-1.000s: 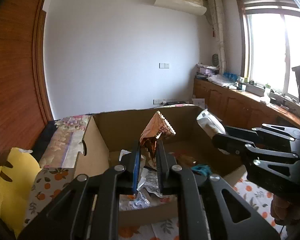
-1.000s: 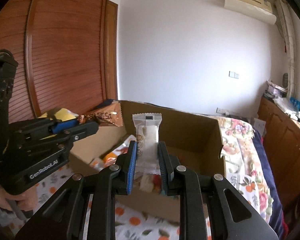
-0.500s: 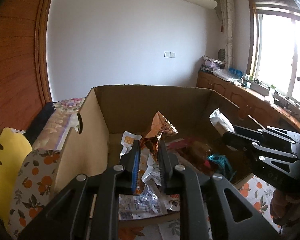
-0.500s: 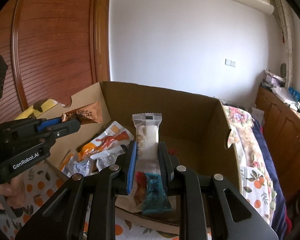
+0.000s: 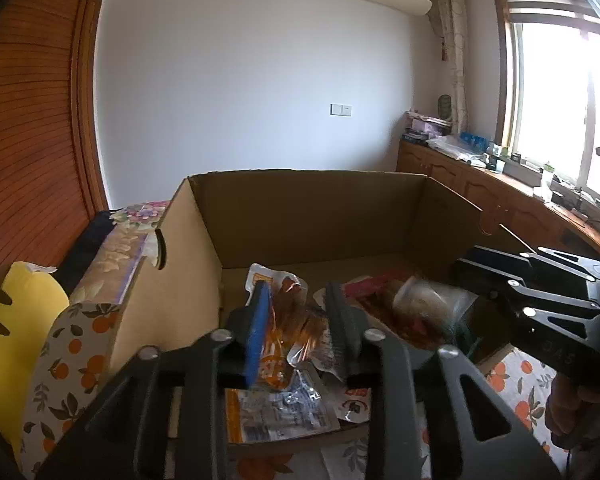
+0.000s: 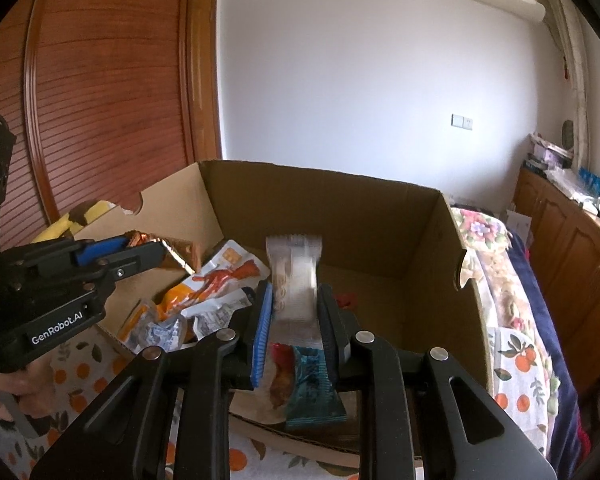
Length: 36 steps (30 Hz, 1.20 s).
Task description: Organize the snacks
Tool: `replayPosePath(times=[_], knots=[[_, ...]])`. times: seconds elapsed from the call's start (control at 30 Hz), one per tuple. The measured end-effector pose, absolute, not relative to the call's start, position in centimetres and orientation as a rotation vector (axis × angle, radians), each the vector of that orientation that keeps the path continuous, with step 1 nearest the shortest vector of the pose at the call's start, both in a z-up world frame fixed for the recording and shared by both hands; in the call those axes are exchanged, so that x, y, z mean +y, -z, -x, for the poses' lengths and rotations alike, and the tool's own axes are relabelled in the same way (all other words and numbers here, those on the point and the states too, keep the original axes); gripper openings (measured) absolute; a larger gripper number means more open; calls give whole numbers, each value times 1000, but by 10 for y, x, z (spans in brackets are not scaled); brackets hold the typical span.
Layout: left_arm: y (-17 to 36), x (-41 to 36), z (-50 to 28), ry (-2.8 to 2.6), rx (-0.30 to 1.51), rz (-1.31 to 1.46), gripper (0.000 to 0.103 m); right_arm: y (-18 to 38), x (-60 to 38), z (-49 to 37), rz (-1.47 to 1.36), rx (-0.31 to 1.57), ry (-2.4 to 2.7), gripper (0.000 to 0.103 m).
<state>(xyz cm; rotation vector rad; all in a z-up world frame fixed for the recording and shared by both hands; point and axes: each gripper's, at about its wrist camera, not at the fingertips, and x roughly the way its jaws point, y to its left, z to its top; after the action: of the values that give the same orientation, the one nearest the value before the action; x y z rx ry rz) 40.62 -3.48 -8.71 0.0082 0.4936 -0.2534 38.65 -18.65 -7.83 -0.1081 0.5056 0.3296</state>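
Both of my grippers are over the cardboard box, which fills the middle of both views.

Left gripper: fingers spread apart, not clamped. The orange packet sits blurred in the gap, lower centre of the left view. In the right view the same packet pokes out past the left gripper at mid left, above the left side of the box. I can't tell if either pad touches it.

Right gripper: fingers also apart, gap wider than the white packet. That packet stands upright and motion-blurred between them, centre of the right view, above the box interior. No clear pad contact.

Already in the box: an orange-and-white pouch left of centre, a teal bar and a red wrapper at lower centre near the front wall.

The box sits on an orange-print cloth, seen at lower right. A yellow cushion is at the left edge of the left view.
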Motion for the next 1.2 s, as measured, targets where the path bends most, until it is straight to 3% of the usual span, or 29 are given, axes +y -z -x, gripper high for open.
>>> replayPosePath(times=[0.2, 0.63, 0.9, 1.03, 1.2], knots=[[82, -33, -404, 255, 508, 5, 35, 77, -186, -387, 111, 517, -329, 30], [48, -35, -358, 237, 495, -57, 36, 37, -192, -345, 78, 502, -302, 30], [61, -32, -332, 222, 559, -62, 36, 41, -197, -311, 38, 535, -275, 31], [75, -37, -320, 215, 597, -68, 36, 55, -196, -297, 38, 560, -255, 41], [88, -43, -312, 187, 631, -88, 48, 73, -196, -292, 31, 594, -225, 65]])
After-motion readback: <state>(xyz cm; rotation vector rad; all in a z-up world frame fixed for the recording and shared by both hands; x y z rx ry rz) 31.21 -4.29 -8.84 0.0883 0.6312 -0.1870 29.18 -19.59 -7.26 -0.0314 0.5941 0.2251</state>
